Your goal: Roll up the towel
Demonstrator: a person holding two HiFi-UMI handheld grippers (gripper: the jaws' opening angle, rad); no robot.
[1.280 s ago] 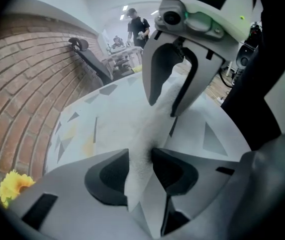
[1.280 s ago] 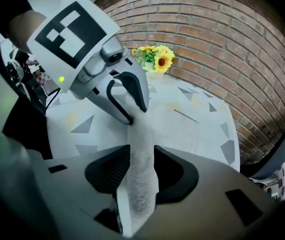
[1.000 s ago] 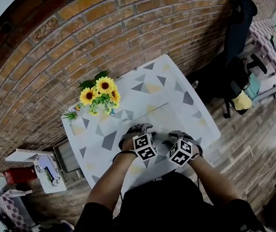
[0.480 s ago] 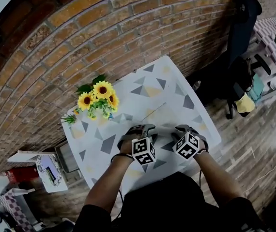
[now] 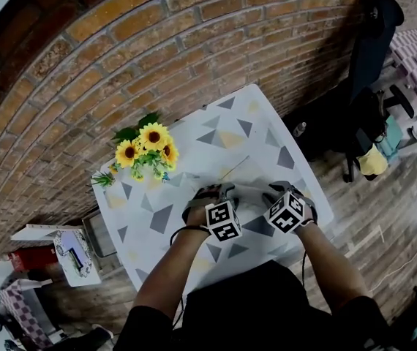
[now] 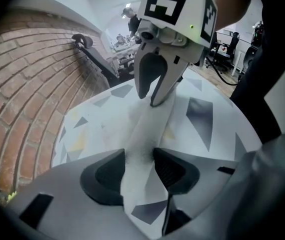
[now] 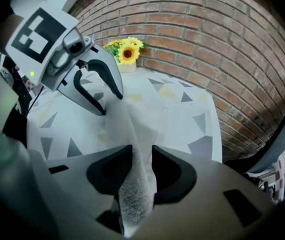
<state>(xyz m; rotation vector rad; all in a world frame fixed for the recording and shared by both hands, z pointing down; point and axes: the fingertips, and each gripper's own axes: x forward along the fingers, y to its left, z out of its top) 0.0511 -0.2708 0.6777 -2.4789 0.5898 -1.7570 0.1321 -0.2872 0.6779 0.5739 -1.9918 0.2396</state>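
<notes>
Mid-roll, both are gripping the towel (image 6: 150,119), left gripper (image 6: 138,160) just easing wider, right gripper (image 7: 141,160) just tightening; next is probably needing an even forward turn

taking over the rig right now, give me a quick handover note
Left gripper: on the towel, jaws just eased wider, cloth touching both pads.
Right gripper: jaws just closing, pinching the same raised fold.
The towel lies on the table, near edge lifted between the grippers; sunflowers by the far left corner.
Done: edge gripped.
To do: the rolling itself; no roll shows yet.
</notes>
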